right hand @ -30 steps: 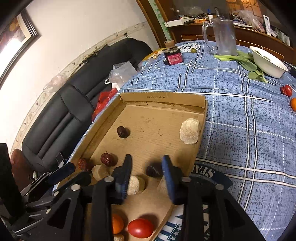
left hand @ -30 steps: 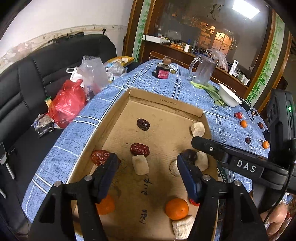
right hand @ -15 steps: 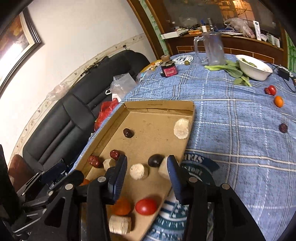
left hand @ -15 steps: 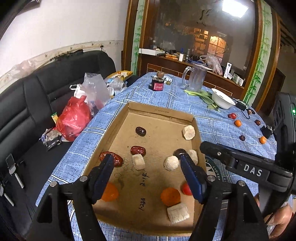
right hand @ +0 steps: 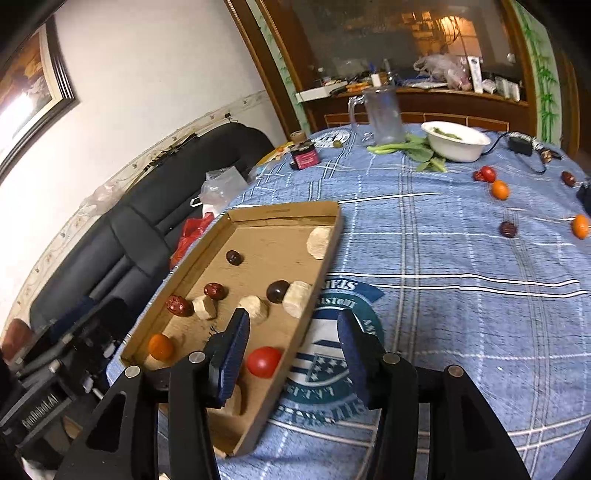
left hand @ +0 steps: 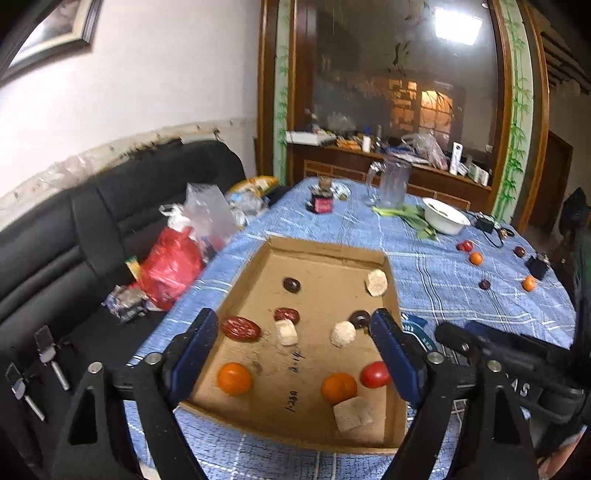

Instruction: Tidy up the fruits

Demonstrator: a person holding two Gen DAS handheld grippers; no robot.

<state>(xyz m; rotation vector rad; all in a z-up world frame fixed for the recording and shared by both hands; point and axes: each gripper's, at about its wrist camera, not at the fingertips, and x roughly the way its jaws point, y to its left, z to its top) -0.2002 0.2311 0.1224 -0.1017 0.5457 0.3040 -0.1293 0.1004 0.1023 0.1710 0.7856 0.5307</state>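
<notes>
With both your left gripper (left hand: 293, 349) and right gripper (right hand: 293, 352) released, jaws just widened and empty, reach next for the loose orange (right hand: 500, 190) at upper right, approaching squarely.

Dim room, ceiling light (left hand: 458, 26) glare, fisheye-warped edges

A lived-in home dining and sitting room

A surface (right hand: 443, 258) covered by a blue checked cloth is seen beside a black leather sofa (left hand: 55, 258) piled with plastic bags (left hand: 173, 266). A framed picture (right hand: 26, 85) is hung on the white wall. A dark wooden sideboard (left hand: 369, 162) cluttered with household odds and ends is set beneath a large glass panel, framed by bamboo-painted trim (left hand: 517, 110). A glass jug (right hand: 382, 114) and a white bowl (right hand: 456, 142) are left out.
</notes>
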